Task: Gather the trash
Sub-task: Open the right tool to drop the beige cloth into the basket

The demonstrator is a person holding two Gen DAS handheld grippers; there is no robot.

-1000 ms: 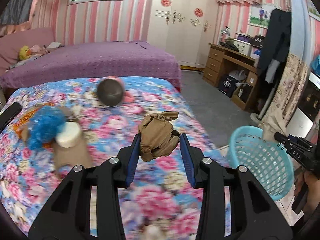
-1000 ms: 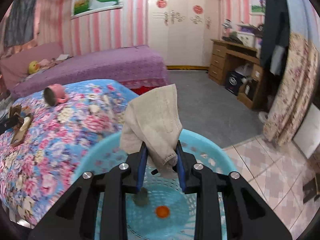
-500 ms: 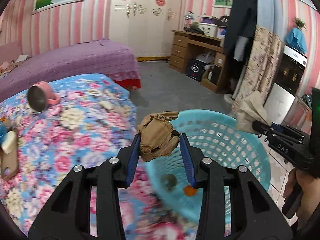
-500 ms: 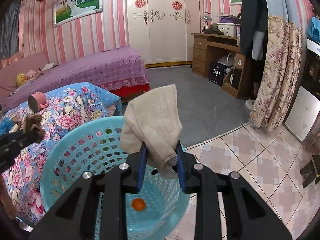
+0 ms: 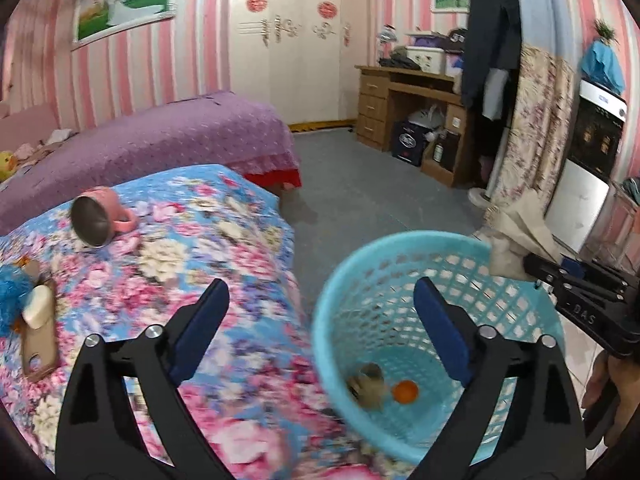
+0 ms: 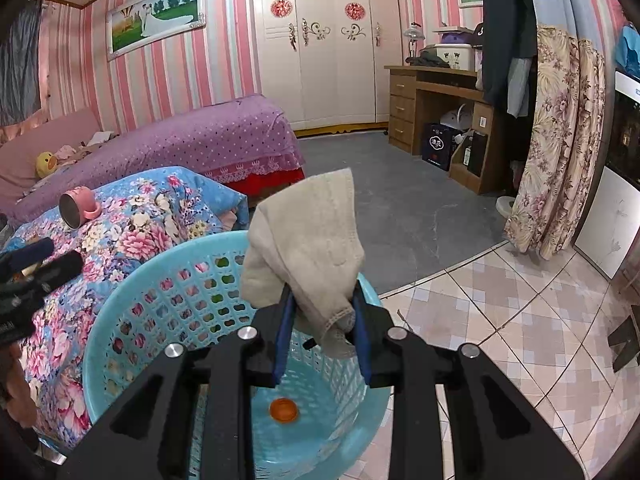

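Note:
A light blue plastic basket (image 5: 400, 240) stands on the floor beside the floral bed. On its bottom lie a crumpled brown wad (image 5: 368, 384) and a small orange piece (image 5: 405, 391). My left gripper (image 5: 320, 284) hovers over the basket's near rim, its jaws opening wide with nothing between them. My right gripper (image 6: 323, 296) is shut on a beige cloth (image 6: 308, 232) above the basket (image 6: 160, 264), over the orange piece (image 6: 283, 410). The left wrist view shows the right gripper (image 5: 560, 276) with its cloth (image 5: 520, 224) at the basket's far right rim.
A pink mug (image 5: 100, 220) lies on its side on the floral bedspread (image 5: 208, 240). A blue fluffy thing (image 5: 14, 292) and a brown strip with a white piece (image 5: 38, 320) lie at the left. Behind are a purple bed (image 5: 160, 136), a wooden desk (image 5: 400, 100) and a floral curtain (image 6: 560, 140).
The left gripper swung right from over the bed to the basket, opened, and the brown wad dropped into the basket. The right gripper shifted slightly, still holding the beige cloth.

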